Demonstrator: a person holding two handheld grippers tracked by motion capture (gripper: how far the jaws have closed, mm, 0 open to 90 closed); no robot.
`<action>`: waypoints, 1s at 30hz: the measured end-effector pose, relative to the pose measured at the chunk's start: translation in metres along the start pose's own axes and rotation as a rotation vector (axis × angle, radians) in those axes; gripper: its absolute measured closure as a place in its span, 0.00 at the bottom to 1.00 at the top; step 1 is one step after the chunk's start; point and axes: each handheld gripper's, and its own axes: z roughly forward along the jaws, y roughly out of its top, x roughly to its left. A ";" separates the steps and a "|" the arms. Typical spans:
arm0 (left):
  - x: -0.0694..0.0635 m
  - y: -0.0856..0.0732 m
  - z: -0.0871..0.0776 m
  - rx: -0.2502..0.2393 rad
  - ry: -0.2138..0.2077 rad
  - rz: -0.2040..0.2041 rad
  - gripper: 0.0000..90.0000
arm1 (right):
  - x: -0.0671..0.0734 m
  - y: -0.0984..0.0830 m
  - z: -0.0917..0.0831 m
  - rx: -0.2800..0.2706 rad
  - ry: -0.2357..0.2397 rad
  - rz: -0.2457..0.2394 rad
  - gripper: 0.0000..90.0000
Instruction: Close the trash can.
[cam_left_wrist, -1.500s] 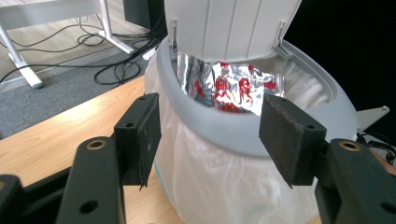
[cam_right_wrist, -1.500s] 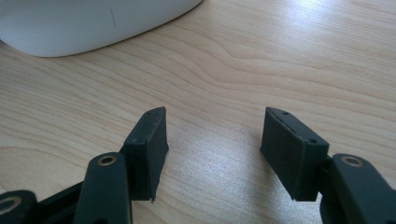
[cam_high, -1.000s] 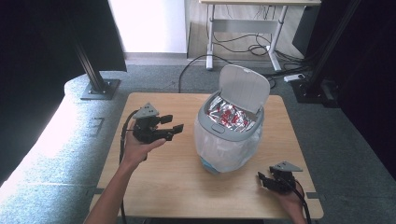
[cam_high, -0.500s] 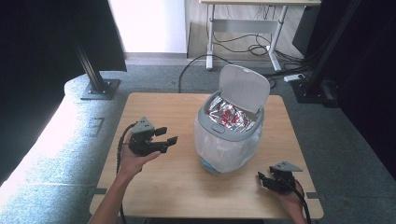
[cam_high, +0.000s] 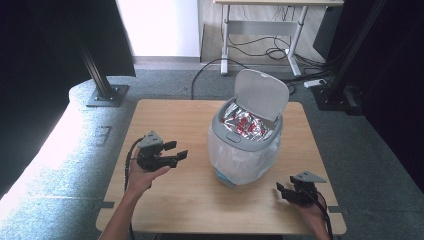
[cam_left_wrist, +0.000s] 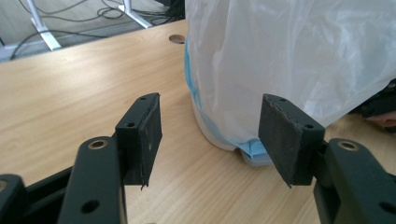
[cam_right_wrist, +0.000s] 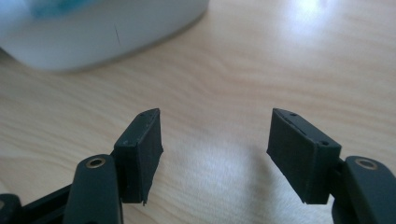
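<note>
Standing mid-table, lid up, the bin (cam_high: 247, 142) is untouched—both jaws gape empty, left gripper (cam_high: 172, 152) near its bag (cam_left_wrist: 299, 60), right gripper (cam_high: 286, 192) low beside it—approach stage; next likely a grasp of the bag rim.

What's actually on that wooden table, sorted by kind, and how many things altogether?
Bins: 1, a grey lidded bin, lid up, lined with a white plastic bag
Hand-held tools: 2, left tool and right tool, both open
Total: 3
</note>
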 end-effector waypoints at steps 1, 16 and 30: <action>0.001 -0.003 0.001 0.005 0.003 -0.004 0.44 | -0.001 0.003 -0.003 -0.012 0.008 0.005 0.38; 0.006 -0.036 0.009 0.047 0.021 -0.016 0.44 | -0.010 0.093 -0.074 -0.213 0.077 0.023 0.36; 0.006 -0.053 0.022 0.091 -0.008 -0.028 0.44 | -0.009 0.169 -0.089 -0.275 0.141 0.003 0.36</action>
